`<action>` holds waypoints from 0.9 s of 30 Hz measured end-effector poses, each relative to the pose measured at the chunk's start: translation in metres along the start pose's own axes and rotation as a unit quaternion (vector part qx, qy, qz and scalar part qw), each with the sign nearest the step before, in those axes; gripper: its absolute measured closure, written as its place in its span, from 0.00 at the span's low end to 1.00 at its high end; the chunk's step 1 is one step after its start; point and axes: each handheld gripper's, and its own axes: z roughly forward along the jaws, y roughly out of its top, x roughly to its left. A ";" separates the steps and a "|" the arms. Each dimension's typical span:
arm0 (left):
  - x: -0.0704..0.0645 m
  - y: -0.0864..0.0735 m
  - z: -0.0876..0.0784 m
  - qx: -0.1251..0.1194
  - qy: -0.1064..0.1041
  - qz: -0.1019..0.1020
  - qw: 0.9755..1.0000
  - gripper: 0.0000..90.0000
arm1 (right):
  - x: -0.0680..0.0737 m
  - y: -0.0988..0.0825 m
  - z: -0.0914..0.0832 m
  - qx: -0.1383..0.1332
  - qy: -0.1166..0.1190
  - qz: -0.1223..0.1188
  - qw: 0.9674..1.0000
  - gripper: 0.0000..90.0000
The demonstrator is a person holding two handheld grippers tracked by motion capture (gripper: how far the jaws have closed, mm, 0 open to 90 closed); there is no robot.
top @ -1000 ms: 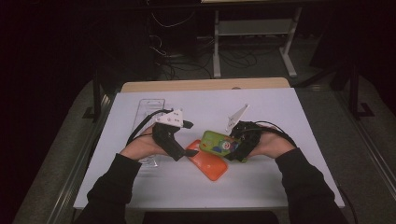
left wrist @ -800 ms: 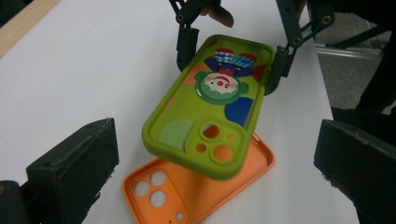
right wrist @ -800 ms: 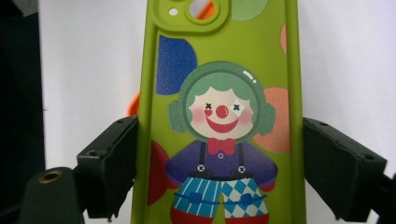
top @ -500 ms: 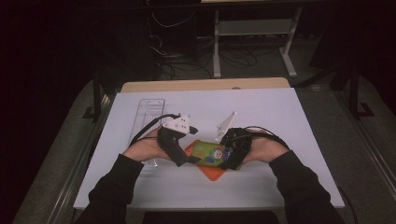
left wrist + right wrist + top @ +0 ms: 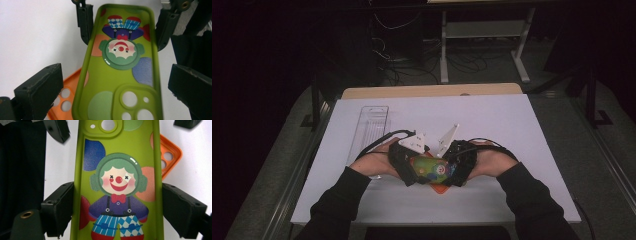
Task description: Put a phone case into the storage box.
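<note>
A green phone case (image 5: pixel 432 167) printed with a clown is held just above the white tabletop, between the two hands. My right gripper (image 5: pixel 118 192) is shut on it, its jaws pressing the two long edges near the clown's legs. My left gripper (image 5: pixel 116 75) is open. Its jaws straddle the camera-hole end of the green case (image 5: pixel 120 75) with a gap on each side. An orange phone case (image 5: pixel 67 95) lies flat on the table under the green one, partly hidden by it. In the high view the left gripper (image 5: pixel 412 172) and right gripper (image 5: pixel 452 172) face each other.
A clear plastic tray (image 5: pixel 369 125) lies on the white table (image 5: pixel 522 130) to the left, behind the left hand. A wooden edge runs along the table's far side. Table legs and cables stand on the dark floor beyond.
Both hands have drawn together toward the table's middle. The right gripper has carried the green case left, over the orange case. The left gripper's jaws have come around the green case's end.
</note>
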 end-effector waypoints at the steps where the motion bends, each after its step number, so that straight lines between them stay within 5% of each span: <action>1: 0.000 0.000 0.001 0.003 -0.001 0.006 1.000 0.00 | 0.001 0.001 0.000 0.001 -0.001 -0.001 1.000 0.17; 8: -0.002 0.001 0.010 0.029 -0.010 0.026 0.999 0.00 | 0.005 0.005 -0.001 -0.001 -0.001 -0.011 1.000 0.17; 27: -0.003 -0.001 0.013 0.039 -0.017 0.024 0.999 0.09 | 0.004 0.005 -0.002 -0.001 -0.001 -0.019 1.000 0.17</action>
